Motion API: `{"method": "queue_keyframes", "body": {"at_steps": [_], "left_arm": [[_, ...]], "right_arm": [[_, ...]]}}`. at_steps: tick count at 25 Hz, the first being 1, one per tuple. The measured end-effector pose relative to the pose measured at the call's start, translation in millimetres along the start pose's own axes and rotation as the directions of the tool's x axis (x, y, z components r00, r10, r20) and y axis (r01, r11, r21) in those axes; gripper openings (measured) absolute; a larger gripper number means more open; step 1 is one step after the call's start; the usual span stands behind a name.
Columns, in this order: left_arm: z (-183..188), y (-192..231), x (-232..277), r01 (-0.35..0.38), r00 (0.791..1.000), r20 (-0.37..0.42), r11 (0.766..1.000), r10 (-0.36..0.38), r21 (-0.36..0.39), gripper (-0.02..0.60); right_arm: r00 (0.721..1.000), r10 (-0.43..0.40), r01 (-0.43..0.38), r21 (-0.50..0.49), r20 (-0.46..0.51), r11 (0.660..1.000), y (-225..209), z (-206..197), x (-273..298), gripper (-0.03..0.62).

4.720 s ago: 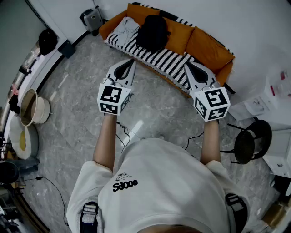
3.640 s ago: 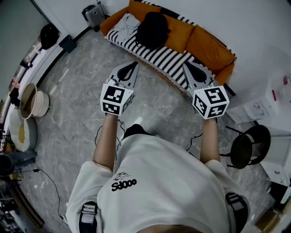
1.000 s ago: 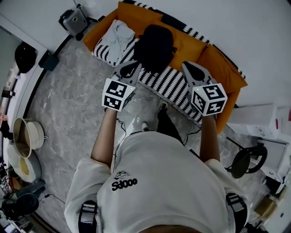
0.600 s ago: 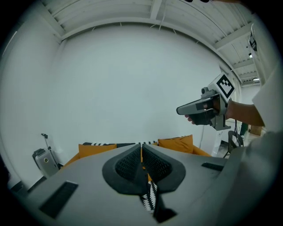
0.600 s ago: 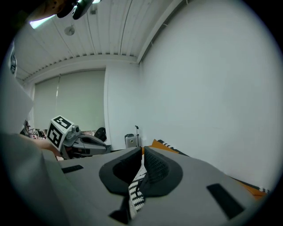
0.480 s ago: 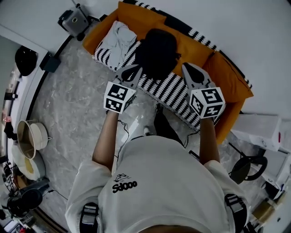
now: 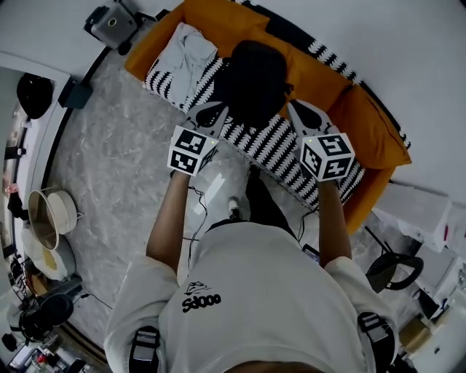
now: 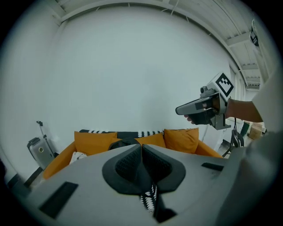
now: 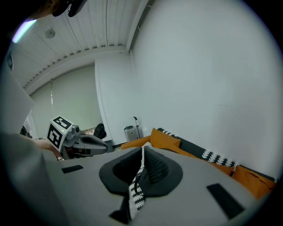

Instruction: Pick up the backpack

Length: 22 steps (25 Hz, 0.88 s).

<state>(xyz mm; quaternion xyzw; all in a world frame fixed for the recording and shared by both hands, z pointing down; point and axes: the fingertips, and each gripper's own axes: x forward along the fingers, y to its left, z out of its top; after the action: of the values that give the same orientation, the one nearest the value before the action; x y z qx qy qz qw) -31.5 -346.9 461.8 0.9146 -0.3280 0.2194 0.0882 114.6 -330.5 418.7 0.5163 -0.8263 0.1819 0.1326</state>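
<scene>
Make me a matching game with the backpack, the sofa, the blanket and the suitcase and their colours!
Things:
1. backpack
2. sofa
3. blanket
4. suitcase

Colours:
A. grey
B. orange
C. black
D. black-and-white stripes

Pairs: 1-C, 2-B, 3-D, 4-A

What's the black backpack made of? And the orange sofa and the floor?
The backpack: probably soft matte black fabric; it slumps, rounded. The sofa: orange cloth, it seems; plump, dull cushions. The floor: grey veined stone or tile, glossy; it mirrors a bright patch.
</scene>
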Motion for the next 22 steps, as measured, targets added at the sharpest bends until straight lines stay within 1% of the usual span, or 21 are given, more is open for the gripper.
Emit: {"method": "queue_keyframes", "body": {"at_steps": [8, 12, 16, 22], "left_arm": [[-25, 37, 74, 0.024, 0.998, -0.064, 0.999, -0.027, -0.034, 0.025], [-33, 51, 108, 0.053, 0.995, -0.084, 0.998, -0.057, -0.042, 0.025], [-44, 63, 137, 0.075, 0.991, -0.104, 0.995, -0.081, -0.062, 0.025], [-69, 80, 179, 0.096, 0.983, -0.149, 0.991, -0.109, -0.095, 0.026]], "right_arm": [[0.998, 0.022, -0.021, 0.019, -0.06, 1.0, -54, -25, 71, 0.041], [0.996, 0.021, -0.018, 0.041, -0.087, 0.999, -78, -39, 104, 0.041], [0.992, 0.045, -0.036, 0.074, -0.12, 0.997, -95, -57, 132, 0.041], [0.982, 0.088, -0.072, 0.102, -0.169, 0.992, -112, -83, 174, 0.044]]}}
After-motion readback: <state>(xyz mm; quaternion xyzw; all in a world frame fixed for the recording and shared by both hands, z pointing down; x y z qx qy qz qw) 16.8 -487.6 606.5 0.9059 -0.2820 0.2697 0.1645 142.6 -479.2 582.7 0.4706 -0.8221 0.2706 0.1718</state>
